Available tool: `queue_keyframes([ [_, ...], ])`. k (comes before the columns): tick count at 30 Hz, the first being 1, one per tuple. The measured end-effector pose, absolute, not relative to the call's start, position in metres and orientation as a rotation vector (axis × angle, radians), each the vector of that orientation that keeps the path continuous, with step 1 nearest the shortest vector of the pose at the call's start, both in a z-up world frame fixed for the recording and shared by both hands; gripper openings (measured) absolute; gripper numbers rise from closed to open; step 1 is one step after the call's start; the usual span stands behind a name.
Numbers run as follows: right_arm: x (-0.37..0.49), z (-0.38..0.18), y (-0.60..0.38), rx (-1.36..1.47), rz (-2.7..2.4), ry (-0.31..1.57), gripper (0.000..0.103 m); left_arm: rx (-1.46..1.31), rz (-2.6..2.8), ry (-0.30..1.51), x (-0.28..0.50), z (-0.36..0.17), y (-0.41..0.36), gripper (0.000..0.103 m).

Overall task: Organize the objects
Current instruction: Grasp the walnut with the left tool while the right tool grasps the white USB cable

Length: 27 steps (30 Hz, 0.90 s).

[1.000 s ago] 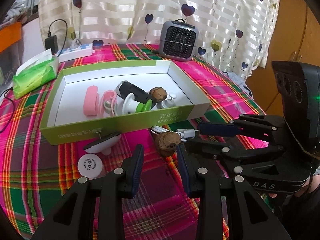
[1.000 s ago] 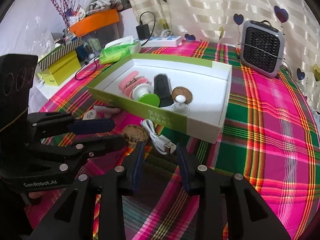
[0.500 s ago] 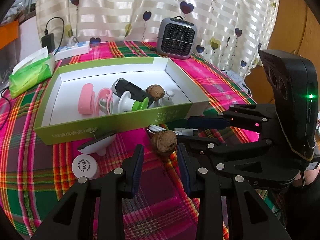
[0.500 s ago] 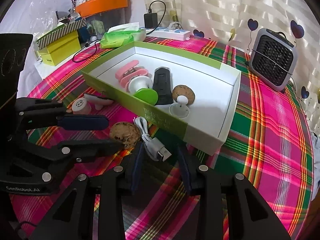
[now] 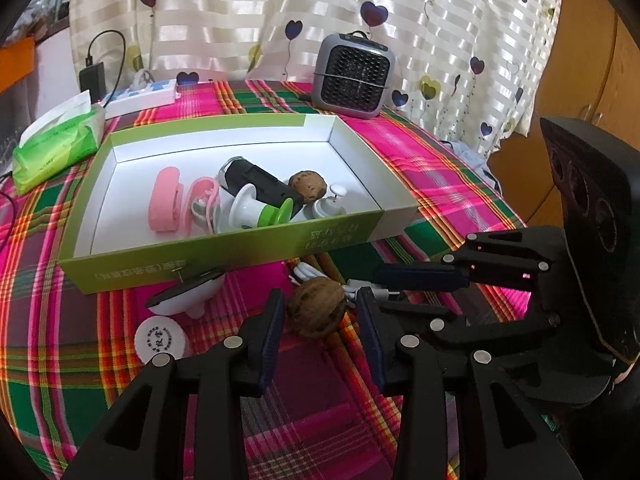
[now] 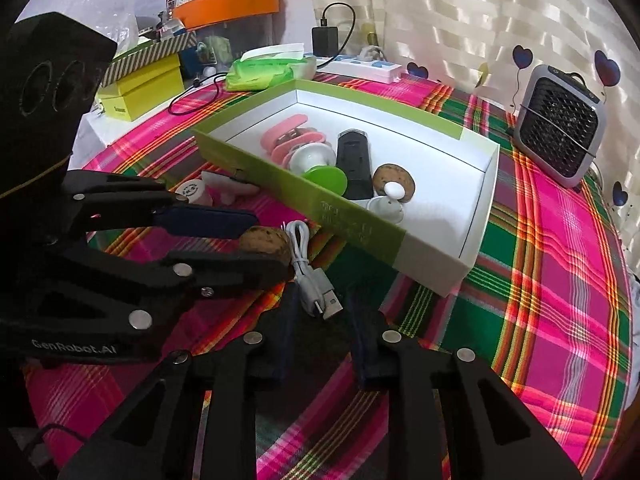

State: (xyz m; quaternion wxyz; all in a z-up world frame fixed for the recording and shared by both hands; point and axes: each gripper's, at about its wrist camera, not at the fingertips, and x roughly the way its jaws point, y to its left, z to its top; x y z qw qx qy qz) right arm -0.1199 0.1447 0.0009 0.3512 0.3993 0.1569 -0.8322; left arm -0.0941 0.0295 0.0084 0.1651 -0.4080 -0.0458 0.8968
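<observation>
So we've got the walnut (image 5: pixel 316 306) on the desk (image 5: pixel 48 360) right between our left hand-held gripper (image 5: pixel 322 312) fingers, jaws opening, not pinching it. The white USB cable (image 6: pixel 312 276) runs lengthwise up-frame ahead of the right hand-held gripper (image 6: pixel 320 320), whose jaws are closing without touching it yet.

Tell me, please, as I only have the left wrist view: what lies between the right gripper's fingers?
Observer: The USB plug of the white cable lies between the jaws of the right gripper, which are closing; the pads are not on it yet.
Operator: Thank you. What stands past the tissue pack, off the table?
Observer: A yellow box, beside the plaid cloth.
</observation>
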Motion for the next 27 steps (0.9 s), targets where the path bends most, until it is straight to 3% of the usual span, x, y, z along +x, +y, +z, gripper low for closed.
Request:
queue_keyframes([
  [8,-0.114,0.001,0.14,1.015,-2.173,0.458,0.024,-1.205,2.559,-0.136,-0.101,0.004,0.03,0.034],
  [10,-0.114,0.001,0.141,1.011,-2.175,0.461,0.024,-1.203,2.554,-0.133,-0.1,0.005,0.031,0.03],
  [27,-0.107,0.011,0.15,0.947,-2.233,0.4,0.022,-1.129,2.597,-0.141,-0.087,0.014,0.022,0.029],
])
